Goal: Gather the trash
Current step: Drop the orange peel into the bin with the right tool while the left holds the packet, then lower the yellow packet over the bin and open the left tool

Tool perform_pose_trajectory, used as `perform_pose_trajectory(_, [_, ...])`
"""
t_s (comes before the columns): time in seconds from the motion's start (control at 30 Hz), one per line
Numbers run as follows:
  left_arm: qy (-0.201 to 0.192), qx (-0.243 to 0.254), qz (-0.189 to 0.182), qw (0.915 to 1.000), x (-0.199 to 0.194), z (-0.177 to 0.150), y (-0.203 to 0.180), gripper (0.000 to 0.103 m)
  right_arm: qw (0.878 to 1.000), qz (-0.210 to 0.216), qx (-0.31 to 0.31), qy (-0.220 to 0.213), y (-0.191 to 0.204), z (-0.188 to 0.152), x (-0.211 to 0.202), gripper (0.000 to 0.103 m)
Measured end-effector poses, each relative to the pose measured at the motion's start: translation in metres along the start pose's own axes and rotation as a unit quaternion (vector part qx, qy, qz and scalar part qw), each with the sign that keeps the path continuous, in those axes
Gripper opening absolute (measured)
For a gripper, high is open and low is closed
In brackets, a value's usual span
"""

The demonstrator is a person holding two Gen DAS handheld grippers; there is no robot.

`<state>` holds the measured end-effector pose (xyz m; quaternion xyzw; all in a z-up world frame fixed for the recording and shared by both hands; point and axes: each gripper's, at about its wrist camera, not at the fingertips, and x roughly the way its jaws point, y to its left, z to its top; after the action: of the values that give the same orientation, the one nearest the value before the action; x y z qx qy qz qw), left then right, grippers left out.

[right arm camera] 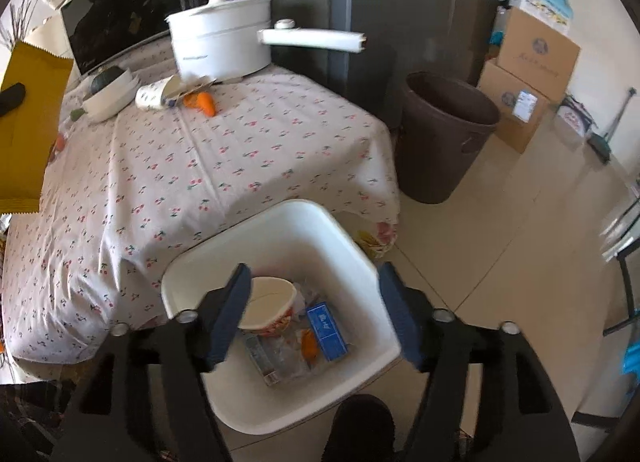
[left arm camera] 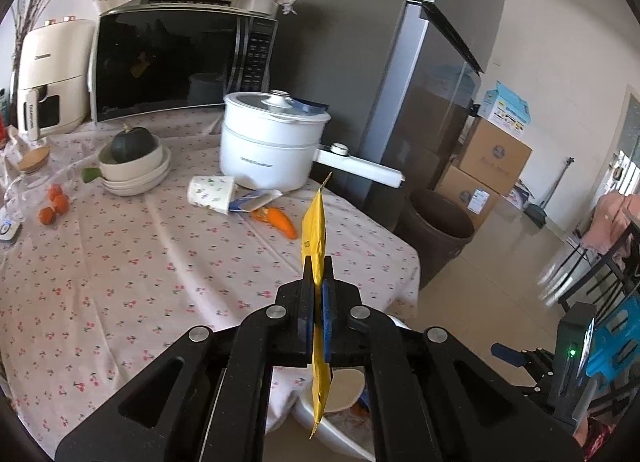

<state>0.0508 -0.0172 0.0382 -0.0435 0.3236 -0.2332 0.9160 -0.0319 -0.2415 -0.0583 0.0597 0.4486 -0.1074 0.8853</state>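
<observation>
Left gripper [left arm camera: 318, 274]: fingers clamped on yellow packet [left arm camera: 316, 230], held upright above the counter [left arm camera: 160, 262]. Right gripper [right arm camera: 314, 310]: fingers spread wide, nothing between them, poised over white bin [right arm camera: 280, 222] holding paper bowl [right arm camera: 268, 306], blue box [right arm camera: 326, 330] and clear wrappers. Paper cup [left arm camera: 211, 194] and orange wrapper [left arm camera: 280, 220] lie beside the white pot [left arm camera: 272, 150].

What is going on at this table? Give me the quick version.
A person is clearing trash off the cloth-covered table with a gripper in each hand. The left gripper is shut on a yellow packet, held on edge above the table. The right gripper hangs open over the white bin beside the table, nothing between its jaws. The bin already holds a paper bowl, a blue carton and wrappers. A paper cup and an orange wrapper remain on the table.
</observation>
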Motion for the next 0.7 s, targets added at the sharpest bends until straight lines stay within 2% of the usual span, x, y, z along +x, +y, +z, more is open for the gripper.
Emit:
perform_pose_trajectory(0.1, [0.002, 0.004, -0.015, 0.9999, 0.003, 0.000, -0.009, 0.002, 1.000, -0.020, 0.002, -0.016, -0.010, -0.005, -0.007, 0.079])
perform_pose_trajectory(0.2, [0.002, 0.013, -0.028, 0.9995, 0.006, -0.001, -0.021, 0.002, 0.999, -0.038, 0.008, -0.031, -0.023, -0.009, -0.013, 0.081])
perform_pose_trajectory(0.43, [0.016, 0.027, -0.060, 0.9977, 0.015, -0.006, -0.046, 0.002, 0.996, -0.065, 0.048, -0.039, -0.056, -0.011, -0.016, 0.081])
perform_pose_trajectory(0.7, [0.048, 0.054, -0.096, 0.9927, 0.030, -0.021, -0.079, 0.003, 0.993, -0.076, 0.077, -0.043, -0.073, -0.012, -0.018, 0.081])
